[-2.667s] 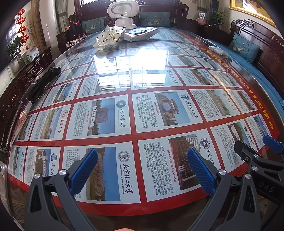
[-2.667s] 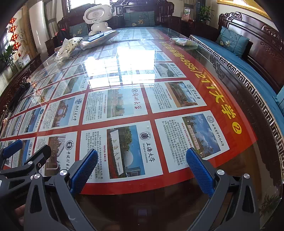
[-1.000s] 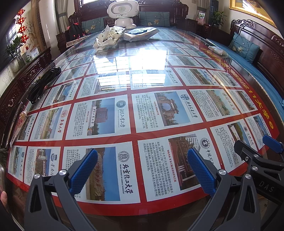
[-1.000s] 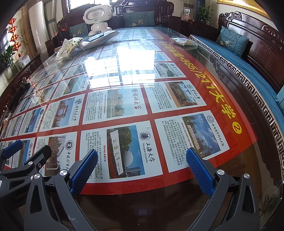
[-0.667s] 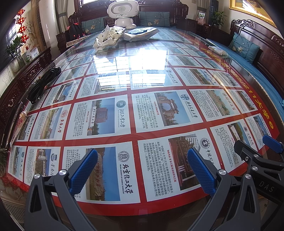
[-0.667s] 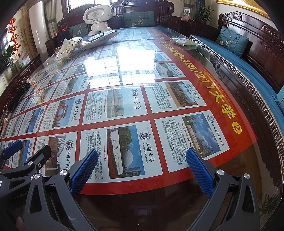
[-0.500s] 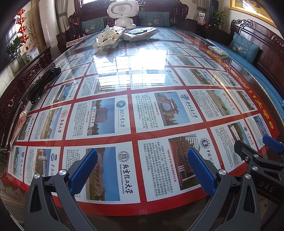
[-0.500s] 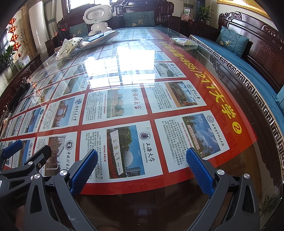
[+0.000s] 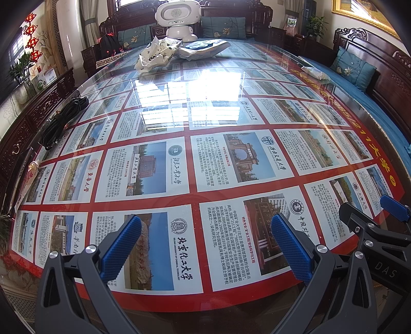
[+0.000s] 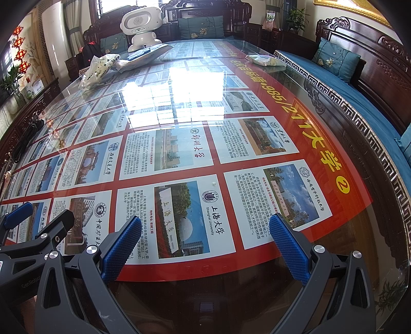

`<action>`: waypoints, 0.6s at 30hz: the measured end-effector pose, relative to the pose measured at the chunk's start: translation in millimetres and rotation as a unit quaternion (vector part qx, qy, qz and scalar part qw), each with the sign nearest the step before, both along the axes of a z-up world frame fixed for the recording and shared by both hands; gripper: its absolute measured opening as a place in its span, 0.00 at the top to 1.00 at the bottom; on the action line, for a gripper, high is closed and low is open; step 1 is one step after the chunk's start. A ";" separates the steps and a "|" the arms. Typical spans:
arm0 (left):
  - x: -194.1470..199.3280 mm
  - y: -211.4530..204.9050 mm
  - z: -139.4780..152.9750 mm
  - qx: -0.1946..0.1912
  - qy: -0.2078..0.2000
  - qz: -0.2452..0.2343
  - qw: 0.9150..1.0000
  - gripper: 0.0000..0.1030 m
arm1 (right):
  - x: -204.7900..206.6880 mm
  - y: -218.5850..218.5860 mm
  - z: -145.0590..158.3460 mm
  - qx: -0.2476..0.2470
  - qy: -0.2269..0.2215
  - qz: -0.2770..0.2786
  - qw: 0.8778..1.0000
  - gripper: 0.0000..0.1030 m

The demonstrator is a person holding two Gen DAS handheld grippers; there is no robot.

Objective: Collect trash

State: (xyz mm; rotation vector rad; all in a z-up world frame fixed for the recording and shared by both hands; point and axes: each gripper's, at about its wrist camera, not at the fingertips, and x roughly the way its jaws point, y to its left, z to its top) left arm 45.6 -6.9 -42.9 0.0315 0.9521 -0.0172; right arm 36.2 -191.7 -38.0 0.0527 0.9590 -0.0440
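Observation:
My left gripper (image 9: 205,246) is open and empty, low over the near edge of a long glass-topped table (image 9: 195,123) covered with red university posters. My right gripper (image 10: 205,245) is open and empty beside it; its finger shows at the left wrist view's right edge (image 9: 394,210). A crumpled white plastic bag (image 9: 154,55) lies far away at the table's far end, also in the right wrist view (image 10: 99,68). A flat white and blue package (image 9: 205,47) lies next to it. A small wrapped packet (image 10: 263,60) lies at the far right edge.
A white toy robot (image 9: 178,18) stands at the far end. A coil of black cable (image 9: 61,119) lies on the left edge. A small wrapper (image 9: 32,169) lies at the near left edge. Dark carved benches with blue cushions (image 10: 359,84) line the right side.

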 end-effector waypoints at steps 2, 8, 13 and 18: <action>0.1 0.1 0.0 0.000 0.000 0.000 1.000 0.02 | 0.2 -0.1 0.3 0.000 0.000 0.000 1.000 0.07; 0.0 0.0 0.0 0.000 0.000 0.000 1.000 0.02 | -0.2 0.0 0.0 0.000 0.000 0.000 1.000 0.07; 1.4 2.6 0.2 0.000 0.000 0.010 1.000 0.02 | 0.3 -0.3 0.5 0.000 0.000 0.000 1.000 0.07; 1.1 2.8 0.4 0.002 -0.001 0.011 1.000 0.02 | -0.1 0.0 0.1 0.000 0.000 0.000 1.000 0.07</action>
